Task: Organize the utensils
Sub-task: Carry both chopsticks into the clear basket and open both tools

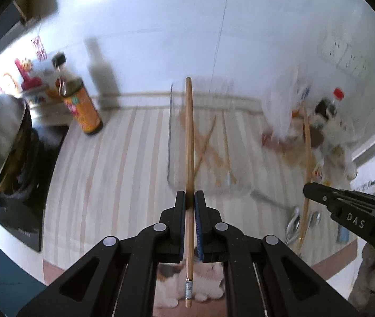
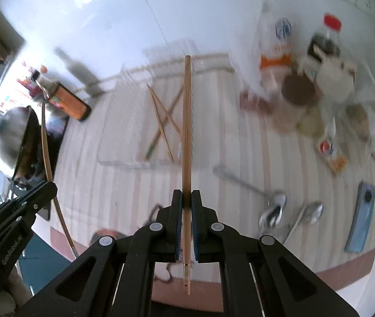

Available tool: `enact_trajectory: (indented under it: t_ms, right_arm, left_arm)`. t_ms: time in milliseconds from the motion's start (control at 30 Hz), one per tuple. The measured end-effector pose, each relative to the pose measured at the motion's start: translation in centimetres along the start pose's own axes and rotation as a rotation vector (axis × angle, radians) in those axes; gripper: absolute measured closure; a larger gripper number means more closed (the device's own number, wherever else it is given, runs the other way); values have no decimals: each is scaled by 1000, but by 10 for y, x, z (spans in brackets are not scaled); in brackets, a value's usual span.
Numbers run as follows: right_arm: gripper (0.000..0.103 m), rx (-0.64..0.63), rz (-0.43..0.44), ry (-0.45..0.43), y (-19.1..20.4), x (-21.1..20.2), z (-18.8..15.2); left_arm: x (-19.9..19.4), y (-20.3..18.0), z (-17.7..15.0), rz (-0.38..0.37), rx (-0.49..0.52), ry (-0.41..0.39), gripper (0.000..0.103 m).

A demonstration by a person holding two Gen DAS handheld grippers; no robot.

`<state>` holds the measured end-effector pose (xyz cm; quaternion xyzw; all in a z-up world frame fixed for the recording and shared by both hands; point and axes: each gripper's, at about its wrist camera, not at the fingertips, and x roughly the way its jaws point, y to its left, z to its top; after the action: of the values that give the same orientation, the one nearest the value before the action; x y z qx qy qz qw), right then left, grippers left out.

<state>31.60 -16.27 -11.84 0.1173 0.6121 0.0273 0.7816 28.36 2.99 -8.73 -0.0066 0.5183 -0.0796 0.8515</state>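
Left gripper (image 1: 190, 198) and right gripper (image 2: 186, 198) each clamp a chopstick (image 1: 189, 137) above the tray (image 2: 124, 162); spoons (image 2: 290, 212) lie near the surface's edge.

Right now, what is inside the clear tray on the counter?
Several loose wooden chopsticks lie crossed inside the clear tray. Blur hides their exact number, and the chopstick held by the right gripper covers the tray's right side.
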Motion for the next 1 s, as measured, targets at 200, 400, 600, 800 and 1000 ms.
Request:
enact_trajectory:
  t_ms: [200,400,600,800,1000]
  right_arm:
    - [96,-10,19,-62,12,-9,53]
    - [96,-11,21,-58,25,9,104]
    - [96,27,9,26,28,65,148]
    - [96,45,9,138,29,116,161]
    - [79,46,2,173,28,123,157]
  left_arm:
    - [7,-1,49,-20,-5,-22,99]
    - [51,0,103,-55,-3,78,99]
    - [110,3,127,-70,-12,206,99]
    - [146,4,127,-45,-5,304,97]
    - [130,18,124,25,-29,231,88]
